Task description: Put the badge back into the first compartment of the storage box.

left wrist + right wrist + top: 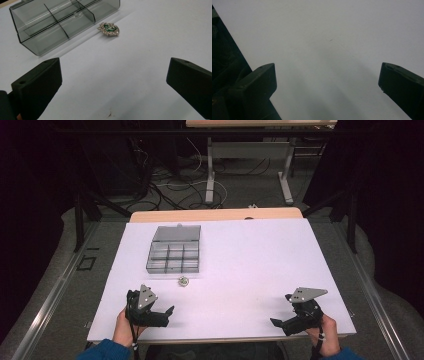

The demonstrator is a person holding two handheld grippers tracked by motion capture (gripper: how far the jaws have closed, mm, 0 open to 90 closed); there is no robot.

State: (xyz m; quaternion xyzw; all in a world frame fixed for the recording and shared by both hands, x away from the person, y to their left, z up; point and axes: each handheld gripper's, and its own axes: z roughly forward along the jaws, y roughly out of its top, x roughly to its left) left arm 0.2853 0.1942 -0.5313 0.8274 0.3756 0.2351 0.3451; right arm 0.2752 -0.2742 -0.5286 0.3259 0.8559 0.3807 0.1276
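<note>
**Brooch Pickup: Handling Notes**

Left gripper: jaws wide apart, nothing held. The brooch lies flat on the white surface at its 12 o'clock, just beside the clear compartment box. Judged light, rigid, thin, its stones possibly fragile: grip across the outer edges. Right gripper: jaws wide apart, nothing held, at 3 o'clock.

This is a lab-style recording room: a white-topped table stands inside a dark metal frame, black curtains hang at both sides, loose cables sprawl over the grey floor, and a second desk stands behind.
</note>
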